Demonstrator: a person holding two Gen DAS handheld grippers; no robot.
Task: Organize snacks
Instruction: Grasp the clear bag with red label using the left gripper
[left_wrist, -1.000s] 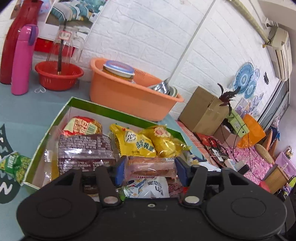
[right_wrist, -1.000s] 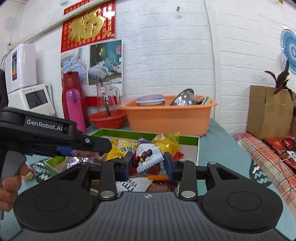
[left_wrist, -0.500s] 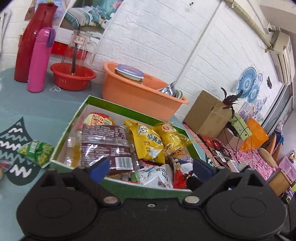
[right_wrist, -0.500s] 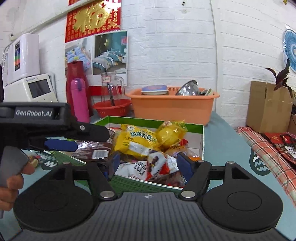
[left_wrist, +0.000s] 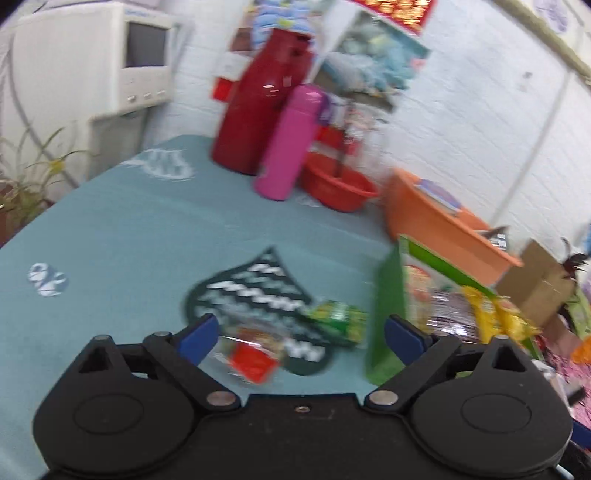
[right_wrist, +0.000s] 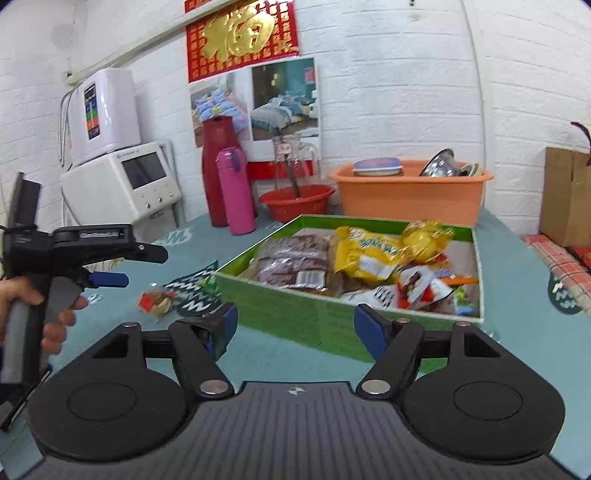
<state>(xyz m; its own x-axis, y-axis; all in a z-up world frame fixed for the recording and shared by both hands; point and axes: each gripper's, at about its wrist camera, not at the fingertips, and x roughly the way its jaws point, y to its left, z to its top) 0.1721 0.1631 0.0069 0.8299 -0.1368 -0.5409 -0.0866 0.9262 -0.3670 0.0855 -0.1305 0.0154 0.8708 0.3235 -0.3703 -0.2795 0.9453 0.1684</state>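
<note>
A green box (right_wrist: 306, 310) on the teal table holds several snack packets: a brown one (right_wrist: 293, 264), yellow ones (right_wrist: 369, 251) and small mixed ones. It also shows at the right of the blurred left wrist view (left_wrist: 386, 314). A clear packet with a red label (left_wrist: 251, 354) and a green packet (left_wrist: 338, 314) lie on the table left of the box. My left gripper (left_wrist: 299, 334) is open and empty, above the red-label packet. My right gripper (right_wrist: 295, 328) is open and empty, in front of the box's near wall.
At the back stand a red thermos (right_wrist: 216, 170), a pink bottle (right_wrist: 236, 190), a red bowl (right_wrist: 295, 203) and an orange basin (right_wrist: 410, 192) with dishes. A white appliance (right_wrist: 125, 184) is at the back left. A dark patterned mat (left_wrist: 258, 291) lies under the loose packets.
Both grippers let go of their snacks over the box and opened. The left gripper swung left toward the loose packets on the table. The right gripper pulled back from the box.
</note>
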